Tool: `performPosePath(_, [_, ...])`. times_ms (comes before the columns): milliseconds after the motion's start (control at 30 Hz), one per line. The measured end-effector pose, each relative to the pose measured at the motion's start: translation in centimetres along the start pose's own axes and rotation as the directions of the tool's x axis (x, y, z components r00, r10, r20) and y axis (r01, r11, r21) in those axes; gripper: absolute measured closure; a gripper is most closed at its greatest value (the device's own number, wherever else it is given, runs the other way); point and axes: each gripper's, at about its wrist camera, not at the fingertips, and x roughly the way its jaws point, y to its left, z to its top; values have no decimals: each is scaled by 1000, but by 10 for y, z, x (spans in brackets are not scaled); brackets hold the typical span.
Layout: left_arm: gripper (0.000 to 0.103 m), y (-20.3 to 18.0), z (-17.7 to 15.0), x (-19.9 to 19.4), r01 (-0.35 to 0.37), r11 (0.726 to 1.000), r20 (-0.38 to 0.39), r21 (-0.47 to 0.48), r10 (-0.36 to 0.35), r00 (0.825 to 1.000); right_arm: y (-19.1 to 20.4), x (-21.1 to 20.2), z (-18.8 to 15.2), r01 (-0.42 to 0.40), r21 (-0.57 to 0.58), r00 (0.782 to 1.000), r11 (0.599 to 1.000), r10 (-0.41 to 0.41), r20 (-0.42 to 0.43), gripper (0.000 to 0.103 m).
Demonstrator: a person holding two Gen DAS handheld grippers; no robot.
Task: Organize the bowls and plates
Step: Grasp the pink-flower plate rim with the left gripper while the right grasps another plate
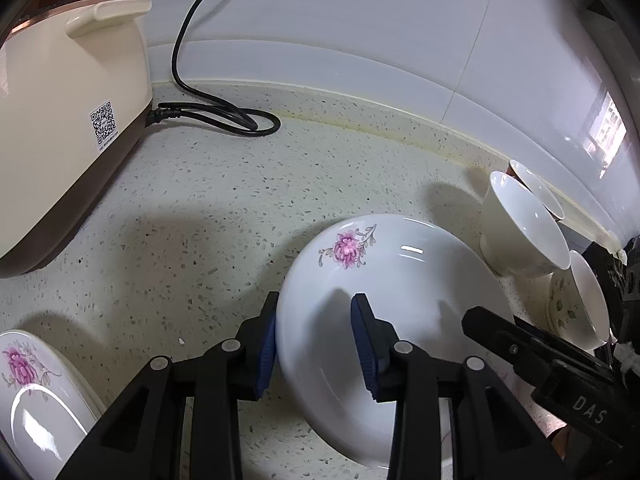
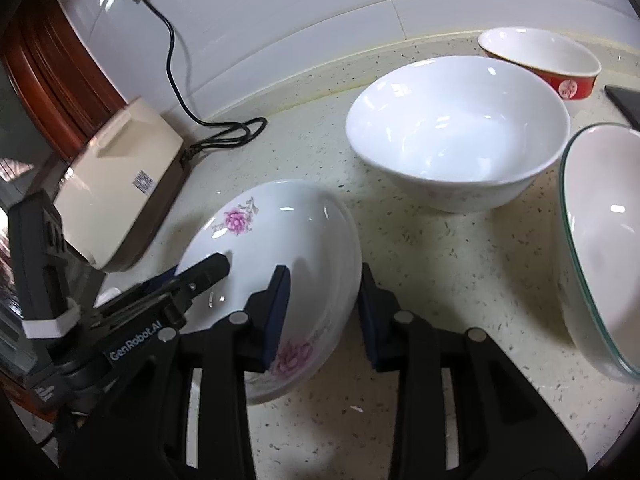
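The left claw (image 1: 314, 344) has its two blue-padded fingers on either side of the rim of a white round china plate with a pink flower painted on it (image 1: 384, 276). One finger is outside the rim and one is inside the dish. I cannot tell if the pads are really squeezing it or just sitting close. The right claw (image 2: 322, 312) does the same thing on the other side of that plate (image 2: 276, 240), one finger inside, one outside. Whether it pinches is also hard to tell. The plate is tipped up a little above the speckled cream stone counter (image 1: 224, 200), between the two claws. Both claws reach in low and nearly flat, pointing toward each other across the plate.

There are two flower plates. The second white plate with a pink flower (image 1: 32, 392) lies at the left edge of the left view, well apart from the first.

There are three bowls. The big plain white china bowl (image 2: 456, 132) stands upright just past the held plate. Behind it, near the wall, is a red bowl with a white inside (image 2: 548, 60). To the right is a white bowl with a thin green rim (image 2: 600, 240), close to the camera.

One cream and brown cooking pot (image 1: 68, 120) sits to the left, with one black power cord (image 1: 224, 112) looped on the counter beside it and running up the white tiled wall (image 1: 360, 20).
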Motion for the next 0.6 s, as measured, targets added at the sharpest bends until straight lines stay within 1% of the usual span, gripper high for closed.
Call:
performPosePath(33, [67,0,0,0,0,1000,1,-3,0,1000,2,0,-1,33,-11,999,999,-33,1,79])
performPosePath(100, [68,1,-1,-1,1,1000,3,-8,-1,1000,3,-2,-3,45,-21,999,999,-45,4,81])
performPosePath(167, [73,3,-1,-2,-5,1000,6,-12,5,1000,-1,-4,-4,42,-9,999,999,-41,5,84])
performPosePath(233, [76,6,-1,-2,10,1000,8,-26,-9,1000,-4,-7,-5,28,2,999,1000,-28,16,85])
performPosePath(300, [76,7,-1,-3,22,999,10,-31,-21,1000,-4,-12,-6,18,-4,999,1000,-18,39,86])
performPosePath(600, [76,4,-3,-17,20,1000,66,-23,-18,998,-3,-19,-8,0,-16,998,1000,1,64,86])
